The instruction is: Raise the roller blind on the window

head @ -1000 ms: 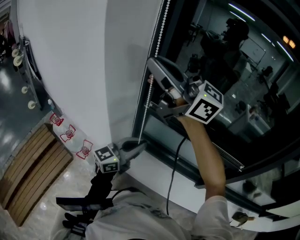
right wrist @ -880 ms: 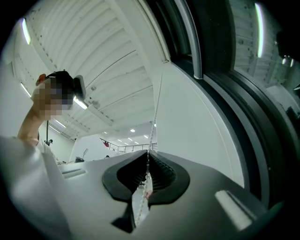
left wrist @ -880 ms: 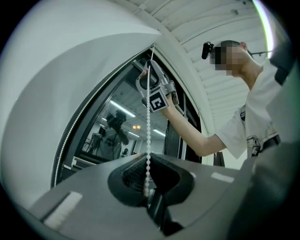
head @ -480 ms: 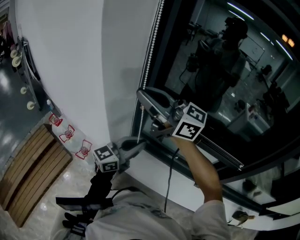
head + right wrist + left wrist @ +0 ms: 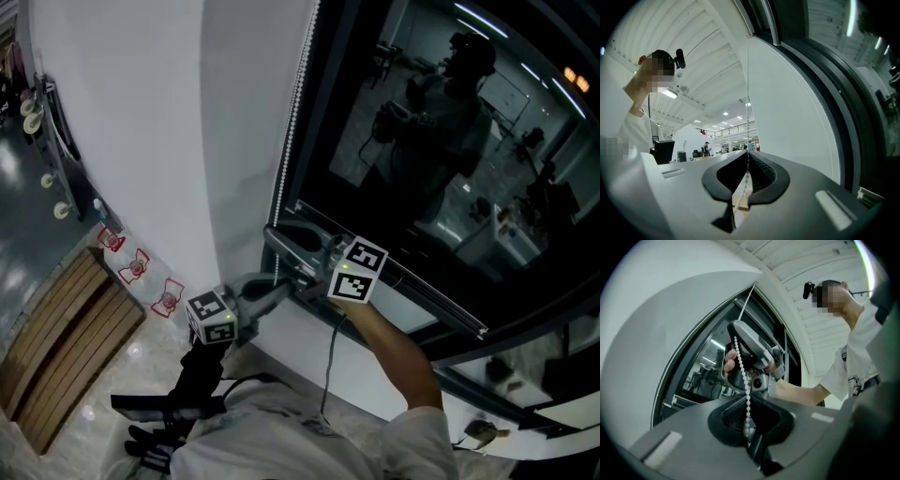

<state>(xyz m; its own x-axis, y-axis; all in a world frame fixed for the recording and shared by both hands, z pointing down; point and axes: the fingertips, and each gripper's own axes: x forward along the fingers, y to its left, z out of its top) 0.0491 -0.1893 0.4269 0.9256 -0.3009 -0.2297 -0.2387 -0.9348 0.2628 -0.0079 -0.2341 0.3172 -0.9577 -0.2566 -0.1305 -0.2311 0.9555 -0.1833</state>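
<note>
A white bead chain (image 5: 292, 122) hangs down the dark window frame (image 5: 319, 112) beside the white wall. My right gripper (image 5: 275, 236) is low on the chain, just above the sill, shut on it. In the right gripper view the bead chain (image 5: 748, 93) runs straight up from the closed right gripper (image 5: 748, 153). My left gripper (image 5: 279, 287) sits just below, also shut on the bead chain (image 5: 743, 376), which drops from the right gripper (image 5: 737, 331) into the closed left gripper (image 5: 749, 400). The blind itself is out of sight.
The dark window glass (image 5: 431, 141) reflects a person and the room. A white sill (image 5: 309, 349) runs under the frame. On the floor at lower left lie a slatted wooden bench (image 5: 66, 328) and small red items (image 5: 141, 267). A cable (image 5: 328, 375) trails from the right gripper.
My right gripper has come down the chain, from the middle of the window to just above the sill, still shut on the chain. The left gripper has stayed where it was.
</note>
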